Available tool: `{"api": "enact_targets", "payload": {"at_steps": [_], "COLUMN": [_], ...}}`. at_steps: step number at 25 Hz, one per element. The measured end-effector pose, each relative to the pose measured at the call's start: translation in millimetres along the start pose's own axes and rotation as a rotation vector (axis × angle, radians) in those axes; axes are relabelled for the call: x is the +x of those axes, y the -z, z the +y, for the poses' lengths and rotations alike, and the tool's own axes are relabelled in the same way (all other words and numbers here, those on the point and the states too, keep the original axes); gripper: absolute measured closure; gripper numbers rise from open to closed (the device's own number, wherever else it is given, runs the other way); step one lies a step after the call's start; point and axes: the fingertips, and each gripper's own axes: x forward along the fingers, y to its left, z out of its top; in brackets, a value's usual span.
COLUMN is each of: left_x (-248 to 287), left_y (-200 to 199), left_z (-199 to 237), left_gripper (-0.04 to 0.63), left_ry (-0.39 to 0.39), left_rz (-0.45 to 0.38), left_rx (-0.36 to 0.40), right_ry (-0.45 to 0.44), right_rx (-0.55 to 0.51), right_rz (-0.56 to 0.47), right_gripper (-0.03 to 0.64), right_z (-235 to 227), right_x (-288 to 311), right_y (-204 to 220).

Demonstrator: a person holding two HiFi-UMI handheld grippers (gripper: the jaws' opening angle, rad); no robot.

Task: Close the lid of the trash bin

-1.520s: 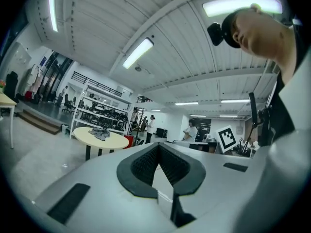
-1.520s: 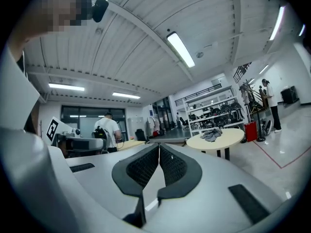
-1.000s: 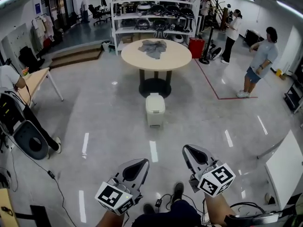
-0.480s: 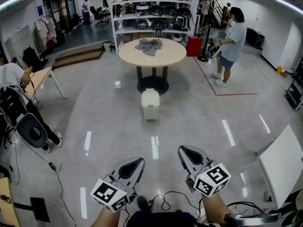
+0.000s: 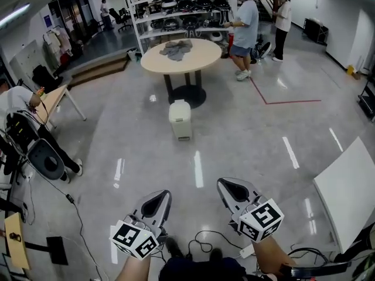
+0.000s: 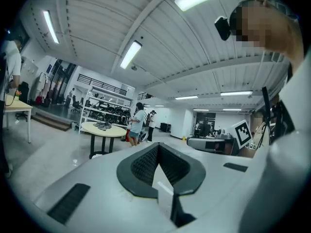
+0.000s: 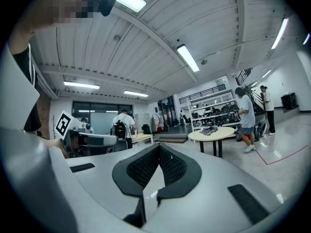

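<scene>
Wide workshop floor, seen from above and behind a person holding two grippers low in front of them. The L gripper (image 5: 158, 199) and R gripper (image 5: 232, 187) are side by side, both pointing fwd. On each one the jaws are pressed together at the tips w/ nothing btwn them, so neither has hold of anything. The trash bin (image 5: 180, 119), small and cream-coloured, stands on the grey floor just in front of the round table (image 5: 202, 60), which has a grey cloth (image 5: 176, 49) on top. The bin is straight ahead of the grippers and well apart from both, w/ open floor btwn. It sits a little left of the mid-line btwn the two, so it lines up more w/ the L gripper, which I'd judge the nearer one. Its longer side seems to run away from the holder toward the table, narrow end facing them; which end has the hinge is too small to tell. The lid (image 5: 179, 105) looks down on the body, as the task wants, tho at this range a slight gap can't be ruled out. Any touch on the lid would turn on crossing that gap first. A person (image 5: 245, 22) stands beyond the table, near shelving (image 5: 176, 16).
</scene>
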Motion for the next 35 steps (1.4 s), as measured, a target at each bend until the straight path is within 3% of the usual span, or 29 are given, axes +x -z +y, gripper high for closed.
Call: {"api": "enact_targets", "payload": {"at_steps": [6,19,35], "left_x": [-12,-74,-90], "left_y": [-5,-5,-12], "left_z": [-25,-2,-2], "left_gripper": [0.598,0.598,0.598], "left_ry": [0.006,0.003,0.001], "left_rz": [-0.013,-0.055,-0.07], "left_rx": [0.034,0.039,0.035], "right_ry": [-0.001,0.015,0.013], "right_rx": [-0.011,-0.036,-0.053], "right_rz": [-0.016,-0.016,-0.022], "right_gripper": [0.607,0.607,0.607], "right_z": [11,73,89], "right_x": [-15,-12,-15], "right_y": [-7,-1,-11]}}
